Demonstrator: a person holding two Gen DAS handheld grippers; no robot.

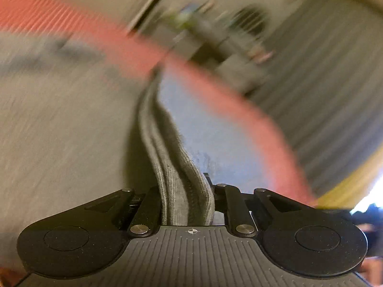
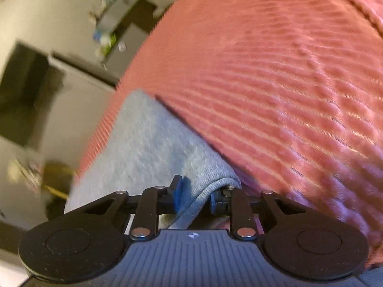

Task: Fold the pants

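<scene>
both the left gripper [image 1: 186,198] and right gripper [image 2: 195,195] pinch the grey sweatpants [image 2: 148,143] at ribbed hems; soft, limp, likely sagging between them.

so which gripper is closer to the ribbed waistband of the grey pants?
Left. The left gripper is clamped on the ribbed waistband itself. The right gripper grips a ribbed hem of the pants; no waistband shows in its view.

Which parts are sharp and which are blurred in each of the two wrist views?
Left wrist view: the left gripper and the grey pants pinched in it are sharp; the red cover and room are motion-streaked. Right wrist view: milder blur; the right gripper is crisp, and the cover's ribs are readable.
</scene>
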